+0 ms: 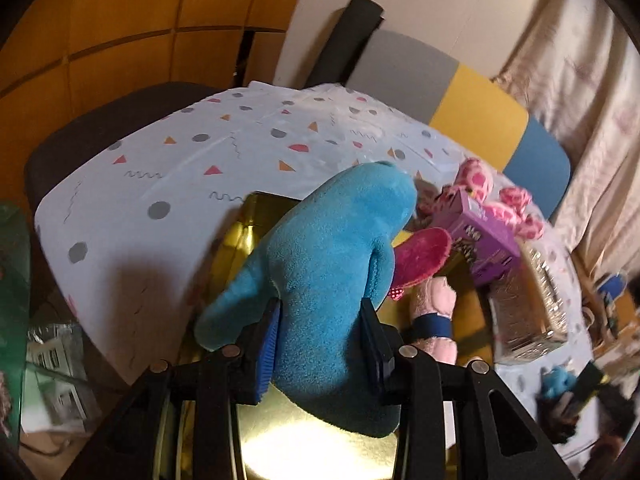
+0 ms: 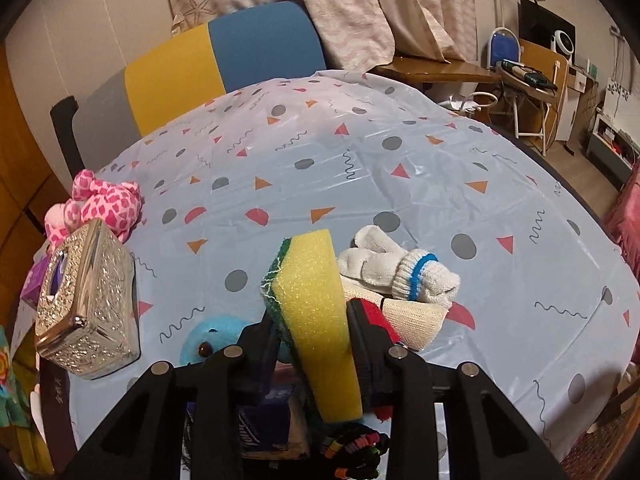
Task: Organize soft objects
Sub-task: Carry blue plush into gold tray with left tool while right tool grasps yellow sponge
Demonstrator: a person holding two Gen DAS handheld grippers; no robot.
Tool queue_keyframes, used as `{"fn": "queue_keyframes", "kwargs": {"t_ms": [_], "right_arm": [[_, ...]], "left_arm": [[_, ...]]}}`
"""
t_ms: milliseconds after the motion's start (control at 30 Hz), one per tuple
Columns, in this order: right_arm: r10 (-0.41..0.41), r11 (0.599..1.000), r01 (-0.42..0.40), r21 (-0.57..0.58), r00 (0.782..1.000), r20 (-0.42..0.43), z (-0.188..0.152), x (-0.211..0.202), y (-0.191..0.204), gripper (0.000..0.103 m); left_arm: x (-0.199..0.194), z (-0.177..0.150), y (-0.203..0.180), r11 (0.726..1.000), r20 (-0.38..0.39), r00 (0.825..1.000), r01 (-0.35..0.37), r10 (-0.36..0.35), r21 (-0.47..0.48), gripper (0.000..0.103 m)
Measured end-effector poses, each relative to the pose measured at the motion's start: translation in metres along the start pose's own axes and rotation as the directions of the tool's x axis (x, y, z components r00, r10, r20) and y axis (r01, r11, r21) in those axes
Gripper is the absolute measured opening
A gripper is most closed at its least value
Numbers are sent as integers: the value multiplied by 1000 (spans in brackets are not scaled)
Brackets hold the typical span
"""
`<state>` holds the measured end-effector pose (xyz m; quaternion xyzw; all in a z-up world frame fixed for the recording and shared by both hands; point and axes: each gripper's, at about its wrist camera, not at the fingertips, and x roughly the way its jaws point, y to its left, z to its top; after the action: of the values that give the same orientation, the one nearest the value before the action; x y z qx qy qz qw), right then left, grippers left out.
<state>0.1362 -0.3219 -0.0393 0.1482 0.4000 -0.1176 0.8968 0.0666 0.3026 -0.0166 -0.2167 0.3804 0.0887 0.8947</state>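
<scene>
My left gripper (image 1: 320,340) is shut on a blue plush toy (image 1: 320,248) and holds it above a shiny gold box (image 1: 256,220) at the table's near edge. A pink plush with a navy band (image 1: 434,312) and a magenta piece (image 1: 420,254) lie in the box. My right gripper (image 2: 316,344) is shut on a yellow sponge with a green scrub side (image 2: 316,304), held above the table. White socks with a blue stripe (image 2: 400,268) lie just right of it. A small blue plush (image 2: 208,336) lies left of the gripper. A pink spotted plush (image 2: 104,200) sits at the far left.
A silver embossed tissue box (image 2: 88,300) stands at the left, with a purple carton (image 1: 480,240) beside it. The table has a patterned pale-blue cloth (image 2: 400,152). A grey, yellow and blue chair back (image 2: 216,60) stands behind it. Beaded hair ties (image 2: 352,448) lie below the right gripper.
</scene>
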Motion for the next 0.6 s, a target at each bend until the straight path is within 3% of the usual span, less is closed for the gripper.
{"fn": "queue_keyframes", "kwargs": {"t_ms": [167,367,433,600], "right_arm": [[-8,1000,8,-17,1000,-1,-1,1,3,32],[-5,1000,5,-1,1000,-1,0,2,0,31],[-5,1000,5,2,1000,3,0,1,-1,31],[-1,1000,0,29,999,35,1,-6,-7,31]], "left_arm": [[37,0,-27,997,-35,999,-18,21,78,44],[74,-4,-37,996,-97,995,-14,22,83,51],[74,-6,-36,998,-107,994,-6,14,69,58],[38,-8,-33,997,-15,1000,-20,21,78,76]]}}
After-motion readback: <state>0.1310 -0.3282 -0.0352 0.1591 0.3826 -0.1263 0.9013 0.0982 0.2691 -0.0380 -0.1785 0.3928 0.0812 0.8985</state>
